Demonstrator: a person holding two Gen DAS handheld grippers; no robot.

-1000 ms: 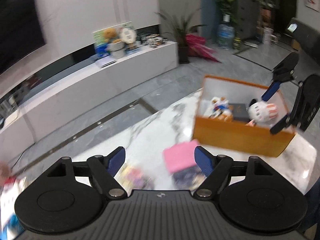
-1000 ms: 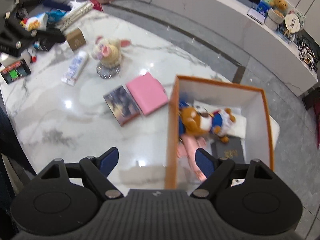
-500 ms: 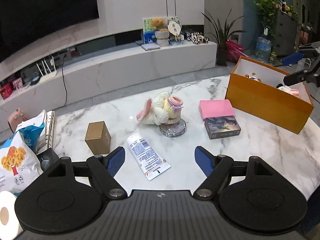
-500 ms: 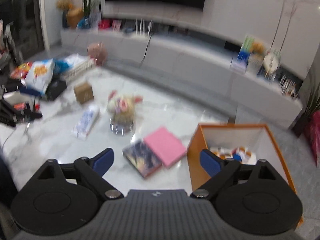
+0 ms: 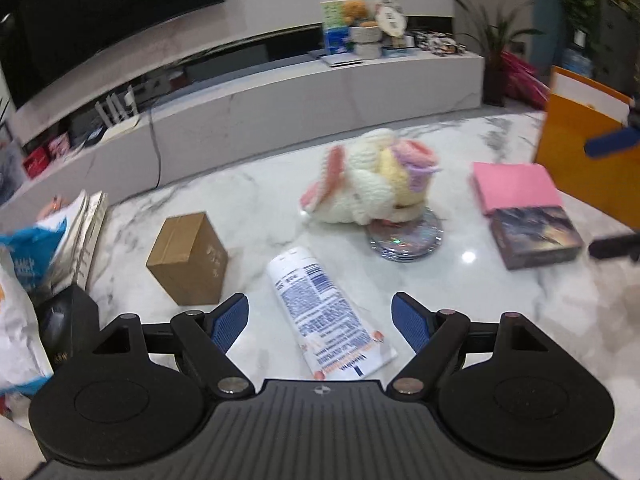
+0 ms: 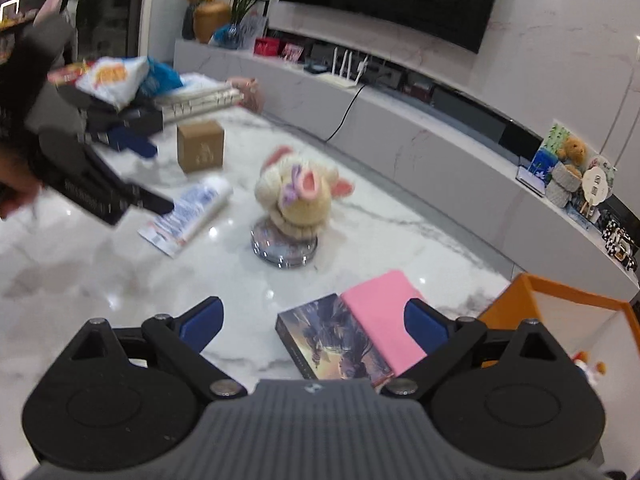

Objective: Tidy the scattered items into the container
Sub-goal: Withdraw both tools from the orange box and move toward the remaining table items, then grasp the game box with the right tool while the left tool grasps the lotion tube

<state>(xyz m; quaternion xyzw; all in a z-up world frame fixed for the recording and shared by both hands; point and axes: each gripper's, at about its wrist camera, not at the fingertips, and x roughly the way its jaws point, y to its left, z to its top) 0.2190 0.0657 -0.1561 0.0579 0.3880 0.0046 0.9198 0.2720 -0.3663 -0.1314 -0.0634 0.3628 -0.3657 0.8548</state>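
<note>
The marble table (image 5: 500, 300) spreads wide ahead of both pairs of tongs, glossy and slick by the look of it. Off to the right of the left tongs (image 5: 320, 316) stands the orange box (image 5: 576, 160), the container, already with some toys in it, as the right view shows at its far right edge. Both pairs are released, nothing between the blue pads.

Next in size, the knitted bunny (image 5: 372, 180) sits ahead of the left tongs, perched on a shiny round disc (image 5: 406, 240). Left of that, a small cardboard box (image 5: 188, 258). Right in front of the right tongs (image 6: 312, 322) lie a dark picture box (image 6: 332, 340) and a pink pad (image 6: 384, 312), touching side by side. Smallest, the white tube (image 5: 324, 312), lying flat directly between the left tongs' spread pads.

Risks now. The tube looks soft and flat, so a squeeze may skid it across the polished stone. The bunny could drag its disc along or roll off it. The pink pad and picture box lie so tight together that closing on one may shove the other.

Room to move: open marble surrounds the tube, good clearance there. The left side is crowded with bags (image 5: 20, 280) and books near the table edge, so a sideways swing could knock them off.
</note>
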